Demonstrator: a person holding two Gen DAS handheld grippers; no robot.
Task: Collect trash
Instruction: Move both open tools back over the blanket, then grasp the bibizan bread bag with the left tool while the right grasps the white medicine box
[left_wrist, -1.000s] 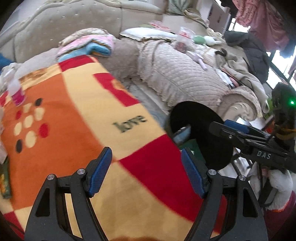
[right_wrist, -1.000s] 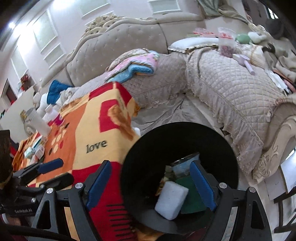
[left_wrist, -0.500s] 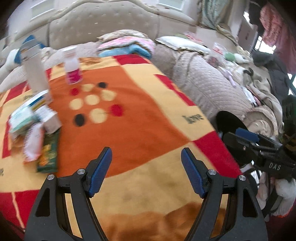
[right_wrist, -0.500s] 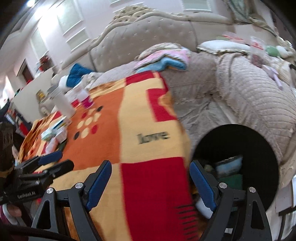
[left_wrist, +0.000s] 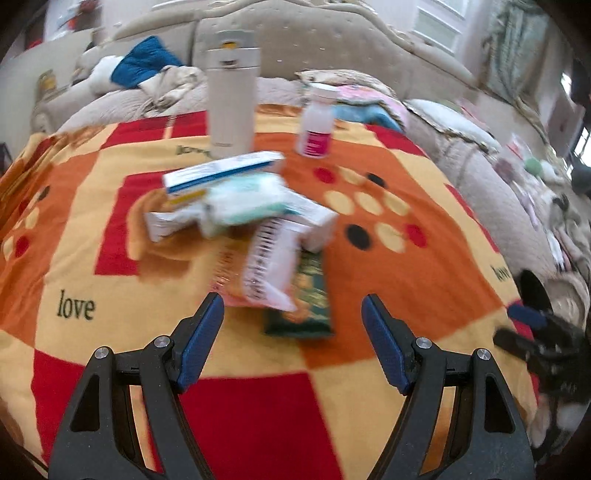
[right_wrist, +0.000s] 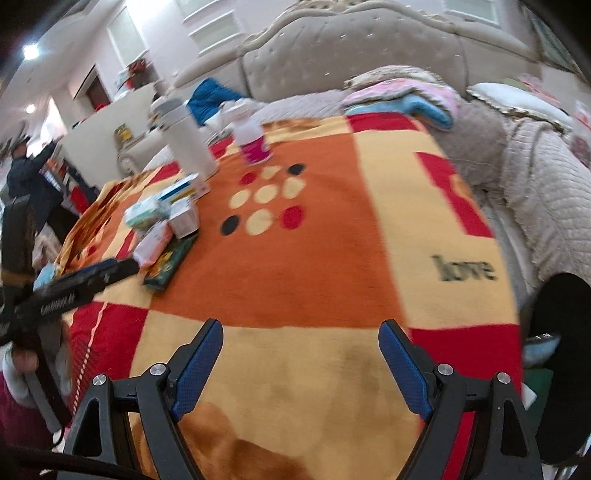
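Left wrist view: left gripper (left_wrist: 291, 321) gapes wide and empty near a wrapper pile (left_wrist: 273, 266). Right gripper (right_wrist: 301, 354) gapes empty over the blanket (right_wrist: 314, 258).

Both hand-held grippers (left_wrist: 291, 343) (right_wrist: 301, 363) gape wide, empty.

Both wrist views angled down, sharing blanket (left_wrist: 369, 280) (right farther).

The right tool (right_wrist: 297, 363), blue-padded jaws wide apart and empty, hangs over an orange, yellow and red fleece blanket (right_wrist: 314, 258) covering the desk. At left lies a heap of small boxes and wrappers (right_wrist: 166, 225), with a tall white flask (right_wrist: 186, 146) and a white pink-labelled bottle (right_wrist: 253, 138) behind. The left tool (right_wrist: 110, 267) reaches in beside the heap, and a round black bin (right_wrist: 565, 369) stands at the right edge
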